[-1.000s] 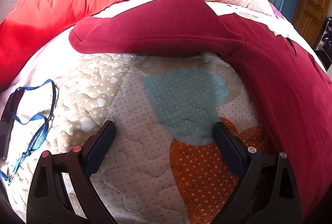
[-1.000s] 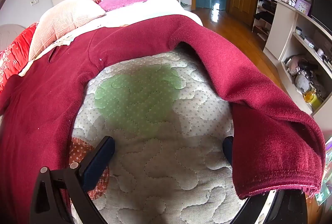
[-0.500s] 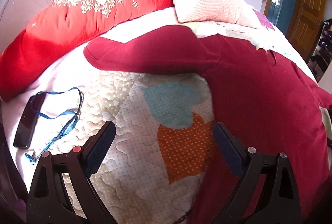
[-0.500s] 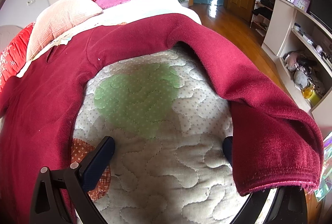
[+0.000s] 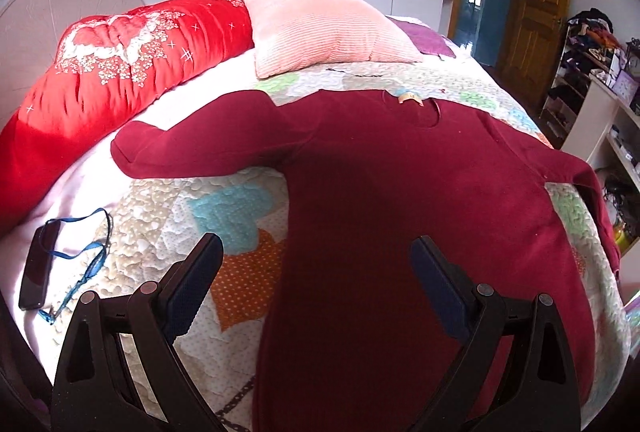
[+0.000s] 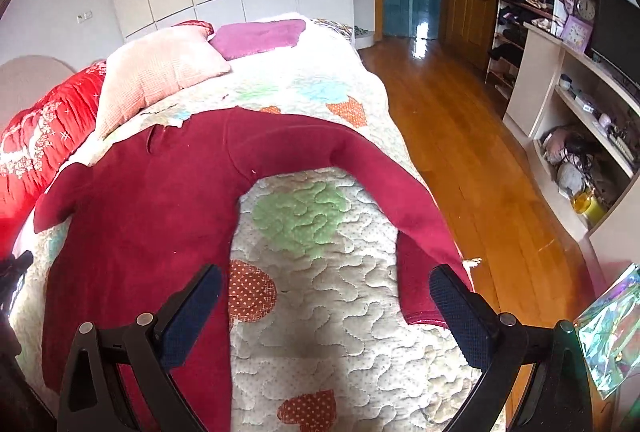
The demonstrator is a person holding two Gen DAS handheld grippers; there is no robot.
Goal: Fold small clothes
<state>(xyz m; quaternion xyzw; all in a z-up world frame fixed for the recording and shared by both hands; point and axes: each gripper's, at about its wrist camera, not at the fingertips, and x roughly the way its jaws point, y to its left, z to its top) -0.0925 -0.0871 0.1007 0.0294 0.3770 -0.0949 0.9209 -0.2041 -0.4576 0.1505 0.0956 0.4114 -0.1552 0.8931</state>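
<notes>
A dark red long-sleeved sweater (image 5: 380,200) lies flat on the quilted bed, sleeves spread to both sides. It also shows in the right wrist view (image 6: 152,200), where its right sleeve (image 6: 400,200) runs down to the bed's right edge. My left gripper (image 5: 316,260) is open and empty, held above the sweater's lower left side. My right gripper (image 6: 324,288) is open and empty, held above the quilt between the body and the right sleeve.
A red bolster (image 5: 100,80) and a pink pillow (image 5: 320,28) lie at the head of the bed. A phone on a blue lanyard (image 5: 38,268) lies at the left edge. Wooden floor (image 6: 472,136) and shelves (image 6: 580,120) are to the right.
Both grippers have risen and pulled back from the bed. The right sleeve that hung over the right gripper's finger now lies on the quilt.
</notes>
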